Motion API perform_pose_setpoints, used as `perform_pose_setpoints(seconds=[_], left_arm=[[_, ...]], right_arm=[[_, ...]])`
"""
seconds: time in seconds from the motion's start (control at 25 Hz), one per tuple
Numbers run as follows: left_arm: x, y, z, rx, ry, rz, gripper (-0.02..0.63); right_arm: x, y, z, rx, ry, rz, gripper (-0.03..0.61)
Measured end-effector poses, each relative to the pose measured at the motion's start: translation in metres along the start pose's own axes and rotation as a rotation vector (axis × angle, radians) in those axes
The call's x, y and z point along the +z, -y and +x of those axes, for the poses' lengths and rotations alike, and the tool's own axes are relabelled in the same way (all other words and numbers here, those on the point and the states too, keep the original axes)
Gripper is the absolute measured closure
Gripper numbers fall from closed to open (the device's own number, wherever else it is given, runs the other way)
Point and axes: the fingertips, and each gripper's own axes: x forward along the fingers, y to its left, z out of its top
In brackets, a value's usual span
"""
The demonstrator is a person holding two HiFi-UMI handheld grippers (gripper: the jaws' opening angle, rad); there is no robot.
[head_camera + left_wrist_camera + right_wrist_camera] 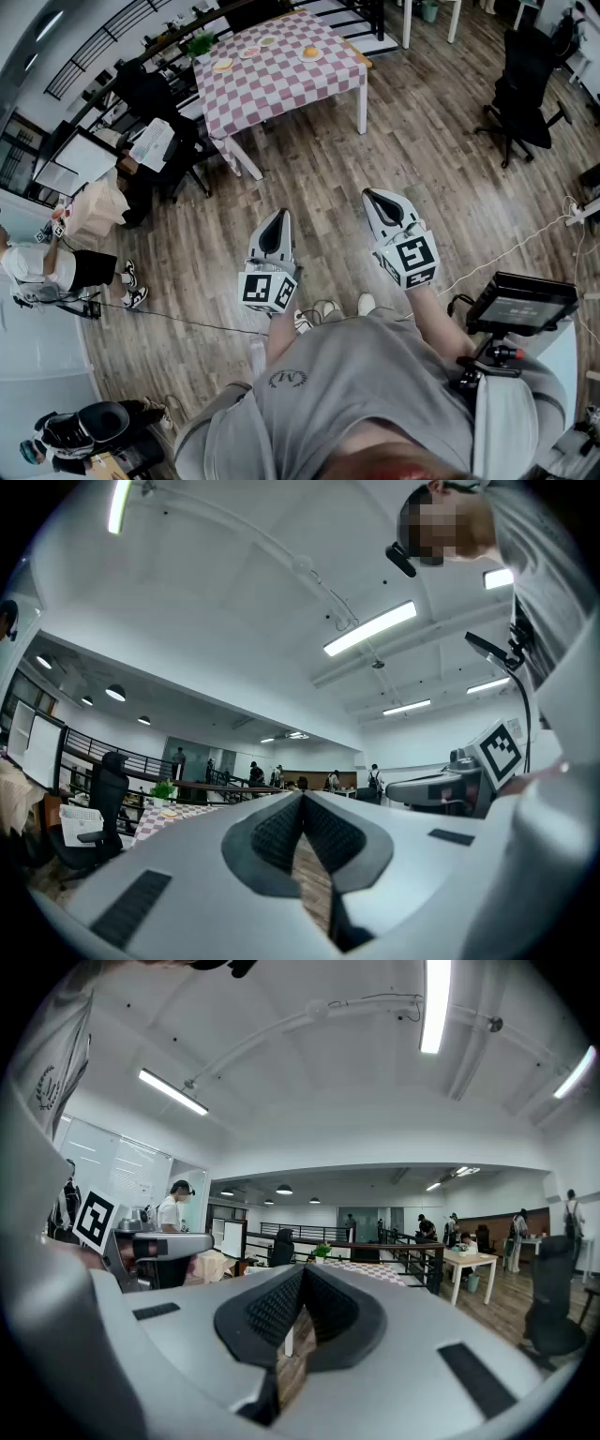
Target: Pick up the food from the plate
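- Wooden floor (309,178) spreads out below. A table (281,89) with a checked cloth stands at the far end, well apart from the person.
- Toward that table's far right corner sits a plate (310,60) with round orange food (310,51) on it. Other plates (223,65) lie further left, and what they hold is too small to tell.
- The left gripper (277,218) and right gripper (374,197) are held side by side in front of the body, both pointing ahead toward the table — neither is near anything.
- Each gripper's own view shows its fingers pressed together at the tips with nothing between them. Only floor shows through the slit lower down.
- As I judge it, the step in hand is the walk up to the table, and no picking has begun.
- To do it well, approach the table's right side, where the plate sits close to the edge, and part the fingers before reaching down.
- Come at the food from above so the plate is not pushed — a round piece may roll, so grip it across its middle.
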Motion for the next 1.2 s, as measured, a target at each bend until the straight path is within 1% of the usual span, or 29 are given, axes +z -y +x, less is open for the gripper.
perform_pose_setpoints(seconds=[0.24,0.4,0.56,0.68,0.76,0.96,1.08,1.2], left_arm=[[-0.007,0.028,0.012,0.005,0.000,0.028,0.609],[-0.017,0.048,0.016,-0.001,-0.041,0.029,0.609],[-0.012,0.059,0.014,0.006,-0.033,0.029,0.609],[-0.013,0.058,0.012,0.012,-0.037,0.025,0.609],[-0.021,0.053,0.013,0.020,-0.054,0.017,0.611],[-0.037,0.050,0.021,0.029,-0.077,-0.017,0.609],[-0.035,0.043,0.030,0.033,-0.053,-0.018,0.611],[-0.034,0.025,0.043,0.056,-0.017,-0.017,0.611]], right_arm=[[-0.007,0.014,-0.013,0.022,0.029,-0.009,0.573],[-0.017,0.026,-0.024,0.022,0.028,0.024,0.574],[-0.021,0.033,-0.032,0.025,0.023,0.037,0.574],[-0.016,0.037,-0.036,0.022,0.059,0.043,0.572],[-0.020,0.046,-0.034,0.009,0.080,0.070,0.573],[-0.042,0.069,-0.032,-0.038,0.040,0.132,0.574],[-0.054,0.071,-0.025,-0.045,0.015,0.150,0.573],[-0.058,0.071,-0.007,-0.034,0.005,0.143,0.572]])
